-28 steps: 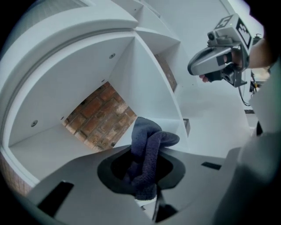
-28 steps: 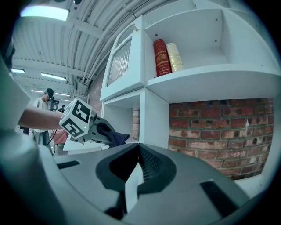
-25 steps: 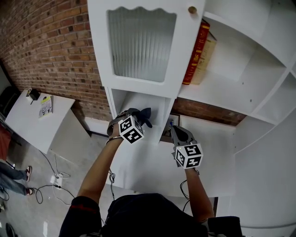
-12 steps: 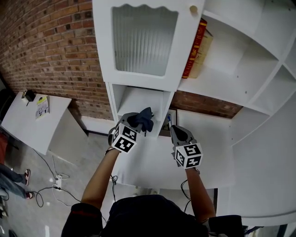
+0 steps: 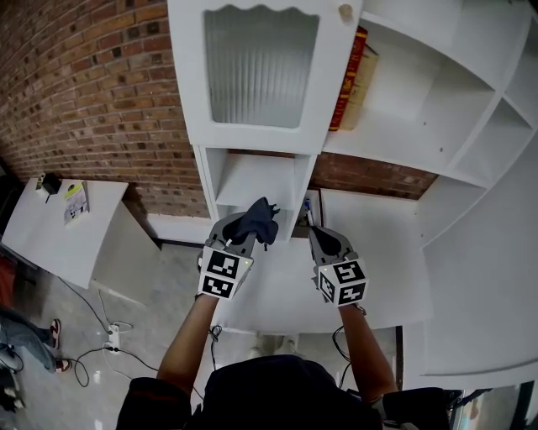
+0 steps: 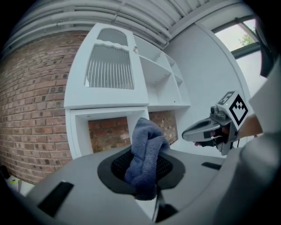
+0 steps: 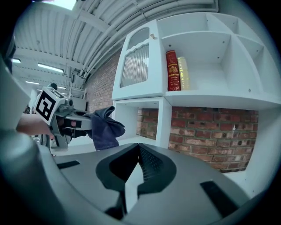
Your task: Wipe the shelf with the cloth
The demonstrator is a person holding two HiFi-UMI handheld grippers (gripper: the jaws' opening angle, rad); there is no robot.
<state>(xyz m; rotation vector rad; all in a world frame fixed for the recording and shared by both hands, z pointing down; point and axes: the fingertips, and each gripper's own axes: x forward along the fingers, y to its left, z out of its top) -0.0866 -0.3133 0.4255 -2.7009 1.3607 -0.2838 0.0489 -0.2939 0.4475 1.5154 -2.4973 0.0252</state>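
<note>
Industrial-style room: brick wall [image 5: 101, 101], corrugated ceiling [image 7: 88, 26], white shelf unit [image 5: 403, 126]

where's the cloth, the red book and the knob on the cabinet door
cloth [image 6: 147, 151]: left gripper view, on the bunched fold sticking up between the jaws.
red book [image 7: 172, 70]: right gripper view, on the middle of its spine.
knob [image 5: 345, 12]: head view, on its round front face.
</note>
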